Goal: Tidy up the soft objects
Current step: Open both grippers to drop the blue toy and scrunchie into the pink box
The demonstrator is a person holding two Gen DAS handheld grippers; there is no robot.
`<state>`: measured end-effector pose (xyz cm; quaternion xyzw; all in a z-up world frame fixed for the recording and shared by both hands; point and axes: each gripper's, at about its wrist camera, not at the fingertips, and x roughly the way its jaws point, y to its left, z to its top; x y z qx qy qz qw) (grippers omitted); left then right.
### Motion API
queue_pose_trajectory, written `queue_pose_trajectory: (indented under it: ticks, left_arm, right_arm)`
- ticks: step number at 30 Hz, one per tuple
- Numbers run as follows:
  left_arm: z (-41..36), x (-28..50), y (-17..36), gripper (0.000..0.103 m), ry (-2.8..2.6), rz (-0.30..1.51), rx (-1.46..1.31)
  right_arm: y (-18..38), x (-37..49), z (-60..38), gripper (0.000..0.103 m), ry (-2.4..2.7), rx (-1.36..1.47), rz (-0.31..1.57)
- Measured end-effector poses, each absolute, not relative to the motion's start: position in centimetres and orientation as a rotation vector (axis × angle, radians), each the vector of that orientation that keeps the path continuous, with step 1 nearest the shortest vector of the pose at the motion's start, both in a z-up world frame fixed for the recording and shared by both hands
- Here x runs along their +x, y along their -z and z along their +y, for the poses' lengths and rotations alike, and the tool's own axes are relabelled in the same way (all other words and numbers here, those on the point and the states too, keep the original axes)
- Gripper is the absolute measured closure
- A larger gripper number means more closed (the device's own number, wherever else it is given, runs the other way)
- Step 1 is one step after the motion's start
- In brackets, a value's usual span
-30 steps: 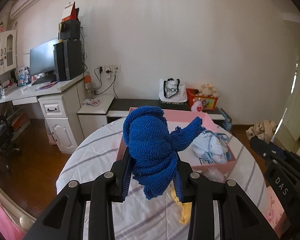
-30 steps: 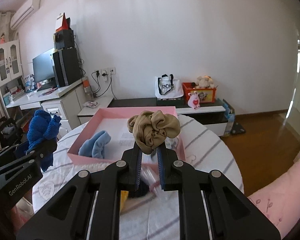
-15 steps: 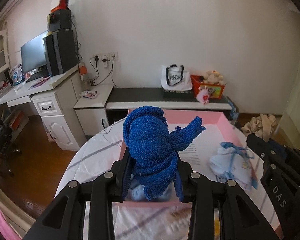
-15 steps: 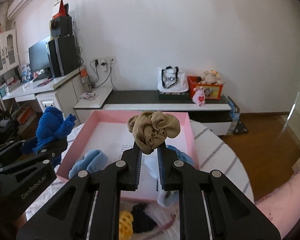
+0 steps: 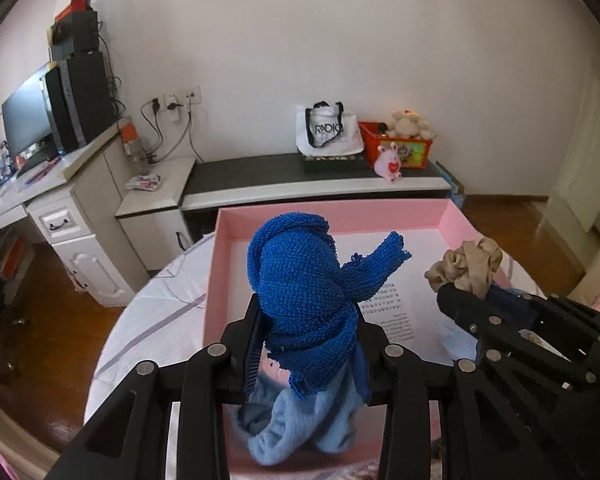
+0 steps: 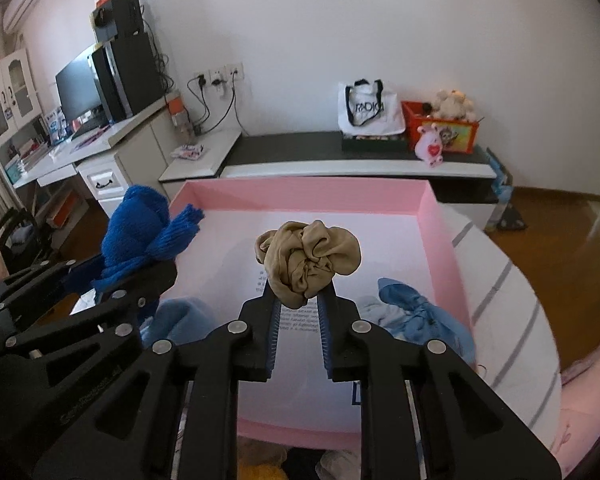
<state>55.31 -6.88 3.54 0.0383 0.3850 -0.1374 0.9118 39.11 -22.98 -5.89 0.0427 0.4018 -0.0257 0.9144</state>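
Observation:
My left gripper (image 5: 306, 340) is shut on a dark blue knitted cloth (image 5: 304, 292) and holds it over the left part of the pink box (image 5: 332, 216). The cloth also shows in the right wrist view (image 6: 140, 236). My right gripper (image 6: 300, 312) is shut on a beige scrunched cloth (image 6: 306, 258) above the middle of the pink box (image 6: 300, 196); it also shows in the left wrist view (image 5: 466, 268). A light blue cloth (image 5: 300, 424) lies in the box below my left gripper. Another light blue cloth (image 6: 416, 312) lies at the box's right side.
The box sits on a round table with a striped white cover (image 6: 512, 320). Loose soft items (image 6: 300, 464) lie in front of the box. Behind the table stand a low bench (image 6: 340, 160) with a bag and toys, and a desk (image 5: 60, 200) at the left.
Both grippers have moved forward and down over the pink box, still holding their cloths. The box now fills the lower middle of both views.

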Motion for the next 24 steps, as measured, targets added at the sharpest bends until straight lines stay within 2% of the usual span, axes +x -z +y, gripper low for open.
queue_pose_trajectory:
  ticks: [4,6,8,11,13,15,16,21,24]
  left_arm:
    - [-5.3,55.8,-2.3,0.066,0.304,0.820,0.073]
    - [-4.7,56.8,-2.2,0.062,0.289,0.820,0.077]
    - [-4.1,56.6,-2.0,0.046,0.261,0.817,0.068]
    - [-3.2,57.2,-1.7,0.030,0.227,0.814,0.033]
    - [-2.9,57.1,-1.3,0.025,0.219,0.823,0.022]
    - [-2.5,56.7,-1.1,0.020,0.208,0.820,0.018]
    - [-2.3,56.7,-1.0,0.017,0.207,0.821,0.014]
    - [-2.3,55.2,-0.8,0.013,0.209,0.806,0.008]
    - [-2.6,53.9,-1.0,0.010,0.192,0.790,0.016]
  right_arm:
    - [6.8,39.7,-22.9,0.077,0.044,0.084,0.856]
    - [7.1,39.7,-22.9,0.068,0.057,0.077,0.873]
    - [6.9,39.6,-23.0,0.059,0.083,0.066,0.865]
    - [6.4,39.3,-23.4,0.044,0.120,0.062,0.852]
    - [5.9,39.1,-23.7,0.036,0.118,0.070,0.836]
    - [5.6,38.8,-23.9,0.017,0.133,0.070,0.828]
    - [5.4,38.6,-24.0,0.013,0.151,0.062,0.814]
    - [4.7,38.1,-24.2,0.005,0.171,0.055,0.788]
    - [4.7,38.1,-24.4,0.004,0.171,0.061,0.792]
